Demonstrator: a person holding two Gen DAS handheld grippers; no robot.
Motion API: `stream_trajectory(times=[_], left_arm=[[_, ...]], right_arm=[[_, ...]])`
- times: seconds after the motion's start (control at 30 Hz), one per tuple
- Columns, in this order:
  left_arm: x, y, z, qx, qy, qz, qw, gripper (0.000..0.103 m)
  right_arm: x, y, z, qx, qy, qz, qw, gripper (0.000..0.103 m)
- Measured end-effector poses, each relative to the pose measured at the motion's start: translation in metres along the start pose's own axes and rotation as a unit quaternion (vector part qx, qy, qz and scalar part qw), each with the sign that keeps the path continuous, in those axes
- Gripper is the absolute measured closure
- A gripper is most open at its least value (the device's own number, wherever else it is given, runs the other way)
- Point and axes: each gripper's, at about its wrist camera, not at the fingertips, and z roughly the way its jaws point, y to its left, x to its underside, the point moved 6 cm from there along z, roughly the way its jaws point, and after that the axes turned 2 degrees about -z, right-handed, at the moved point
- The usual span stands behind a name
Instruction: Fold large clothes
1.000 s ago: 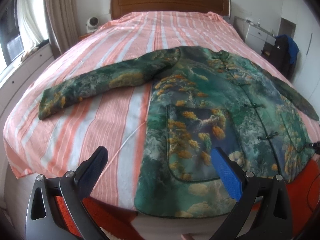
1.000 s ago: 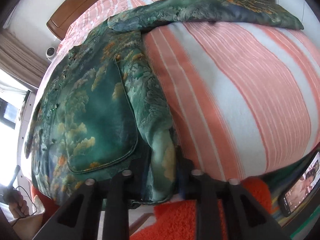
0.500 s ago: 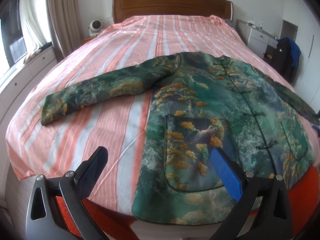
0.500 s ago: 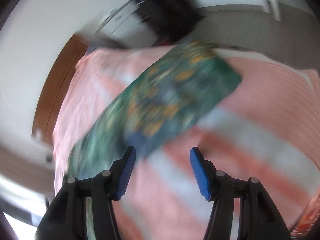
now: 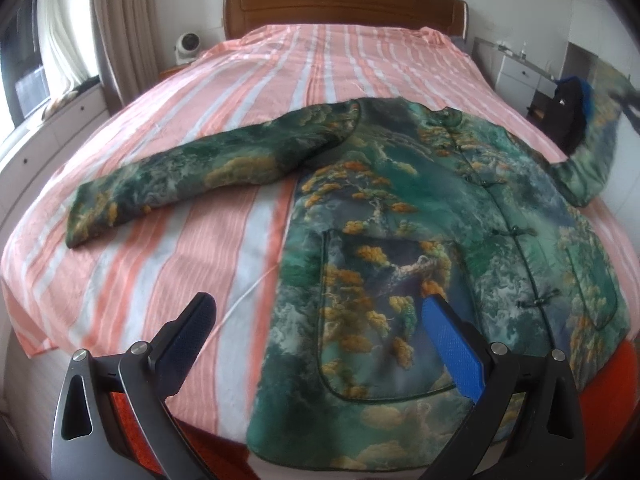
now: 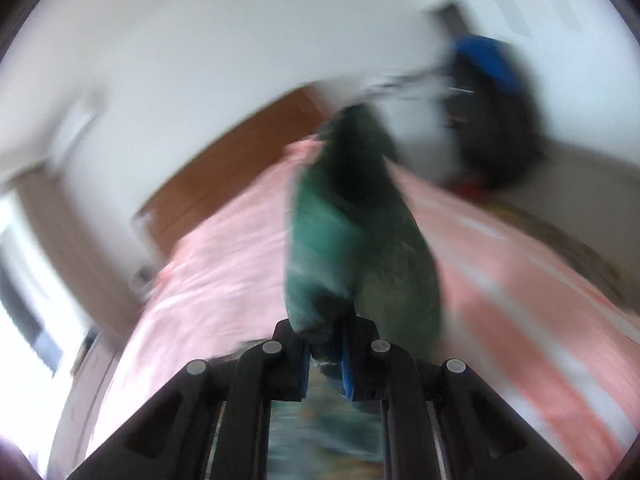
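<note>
While spread front-up across the near half of the striped bed (image 5: 256, 92), green patterned jacket (image 5: 420, 216) with hem at 6 o'clock and collar toward 12 o'clock. Sleeve at 9 o'clock (image 5: 192, 176) flat on the sheet, cuff near the bed's edge. Opposite sleeve (image 5: 596, 148) at 2 o'clock raised off the bed, cuff up near the frame's edge. Patch pocket (image 5: 380, 312) in the lower panel at 6 o'clock; row of knot buttons (image 5: 516, 232) down the front toward 4 o'clock.

Left gripper (image 5: 316, 340) low at 6 o'clock above the hem, blue pads spread wide with nothing between them; one finger over bare sheet, the other over the pocket.

Right gripper (image 6: 326, 364) at 6 o'clock in its own blurred view, pads drawn narrow and clamped on green cloth of the raised sleeve (image 6: 352, 240), hanging toward 12 o'clock over the pink sheet (image 6: 208, 280).

Wooden headboard (image 5: 344, 4) at 12 o'clock, small white fan (image 5: 186, 46) at 10 o'clock, curtain (image 5: 124, 28) at 10 o'clock, white drawers (image 5: 520, 72) and a dark bag with blue top (image 5: 568, 112) at 2 o'clock.
</note>
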Motion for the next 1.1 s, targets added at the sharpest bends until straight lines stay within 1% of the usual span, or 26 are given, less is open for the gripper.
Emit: stream_trajectory(times=[0.07, 0.1, 0.13, 0.17, 0.23, 0.27, 0.33, 0.37, 0.4, 0.47, 0.5, 0.57, 0.63, 0.67, 0.7, 0.73, 0.77, 0.83, 0.87, 0.9, 0.93, 0.97, 1.0, 1.03, 1.07, 1.1], left_arm=[[0.002, 0.001, -0.003, 0.004, -0.003, -0.002, 1.0, 0.0], [0.003, 0.003, -0.005, 0.004, -0.005, -0.004, 1.0, 0.0], [0.004, 0.006, -0.007, 0.003, -0.006, -0.006, 1.0, 0.0], [0.005, 0.009, -0.008, 0.002, -0.005, -0.009, 0.9999, 0.0], [0.007, 0.017, -0.009, -0.008, -0.001, -0.015, 0.9999, 0.0], [0.008, 0.02, -0.009, -0.012, 0.0, -0.017, 0.9998, 0.0], [0.01, 0.027, -0.01, -0.018, -0.001, -0.023, 0.9996, 0.0], [0.012, 0.029, -0.01, -0.02, 0.0, -0.025, 0.9995, 0.0], [0.014, 0.031, -0.009, -0.022, 0.002, -0.025, 0.9994, 0.0], [0.016, 0.033, -0.007, -0.026, 0.005, -0.022, 0.9994, 0.0], [0.017, 0.033, -0.005, -0.028, 0.006, -0.02, 0.9994, 0.0], [0.017, 0.031, -0.003, -0.027, 0.005, -0.016, 0.9995, 0.0], [0.016, 0.029, -0.001, -0.026, 0.003, -0.013, 0.9996, 0.0], [0.015, 0.027, -0.001, -0.024, 0.001, -0.011, 0.9996, 0.0], [0.014, 0.026, 0.0, -0.023, -0.001, -0.01, 0.9997, 0.0], [0.014, 0.025, 0.001, -0.022, -0.001, -0.01, 0.9997, 0.0], [0.014, 0.024, 0.002, -0.02, -0.001, -0.01, 0.9997, 0.0], [0.014, 0.021, 0.003, -0.016, 0.001, -0.011, 0.9998, 0.0], [0.015, 0.02, 0.003, -0.015, 0.003, -0.01, 0.9998, 0.0], [0.015, 0.019, 0.003, -0.016, 0.005, -0.008, 0.9998, 0.0], [0.015, 0.017, 0.002, -0.018, 0.005, -0.005, 0.9998, 0.0], [0.015, 0.017, 0.0, -0.019, 0.005, -0.002, 0.9998, 0.0], [0.015, 0.017, -0.003, -0.023, 0.002, 0.002, 0.9997, 0.0], [0.015, 0.017, -0.006, -0.027, -0.003, 0.005, 0.9996, 0.0], [0.014, 0.018, -0.007, -0.03, -0.006, 0.006, 0.9995, 0.0], [0.014, 0.019, -0.007, -0.032, -0.007, 0.006, 0.9994, 0.0]], right_arm=[[0.012, 0.07, 0.027, -0.039, 0.02, -0.045, 0.998, 0.091], [0.026, 0.111, 0.049, -0.055, 0.035, -0.074, 0.995, 0.091], [0.039, 0.134, 0.064, -0.061, 0.045, -0.092, 0.993, 0.091], [0.061, 0.167, 0.09, -0.068, 0.062, -0.117, 0.989, 0.091], [0.095, 0.199, 0.122, -0.07, 0.085, -0.145, 0.983, 0.091], [0.119, 0.215, 0.142, -0.065, 0.099, -0.165, 0.979, 0.09], [0.164, 0.23, 0.17, -0.06, 0.134, -0.183, 0.972, 0.079], [0.194, 0.235, 0.19, -0.067, 0.176, -0.178, 0.966, 0.061], [0.215, 0.23, 0.193, -0.079, 0.207, -0.17, 0.96, 0.045], [0.253, 0.225, 0.196, -0.108, 0.261, -0.151, 0.947, 0.043], [0.263, 0.22, 0.189, -0.112, 0.269, -0.152, 0.944, 0.043], [0.262, 0.21, 0.177, -0.127, 0.272, -0.158, 0.941, 0.043], [0.241, 0.195, 0.149, -0.141, 0.249, -0.164, 0.944, 0.042], [0.241, 0.192, 0.142, -0.14, 0.238, -0.165, 0.947, 0.038], [0.223, 0.178, 0.133, -0.133, 0.219, -0.163, 0.953, 0.033], [0.209, 0.164, 0.13, -0.123, 0.204, -0.161, 0.958, 0.03], [0.2, 0.153, 0.117, -0.106, 0.191, -0.162, 0.962, 0.027], [0.182, 0.12, 0.12, -0.066, 0.186, -0.161, 0.967, 0.027], [0.181, 0.093, 0.129, -0.04, 0.205, -0.15, 0.966, 0.026], [0.185, 0.078, 0.145, -0.013, 0.232, -0.14, 0.962, 0.026], [0.193, 0.063, 0.152, 0.005, 0.254, -0.132, 0.958, 0.027], [0.206, 0.046, 0.161, 0.023, 0.281, -0.123, 0.951, 0.031], [0.217, 0.035, 0.163, 0.038, 0.289, -0.13, 0.948, 0.033], [0.216, 0.035, 0.16, 0.039, 0.28, -0.139, 0.949, 0.033], [0.212, 0.044, 0.152, 0.037, 0.26, -0.153, 0.953, 0.033], [0.207, 0.055, 0.146, 0.024, 0.244, -0.155, 0.957, 0.033]])
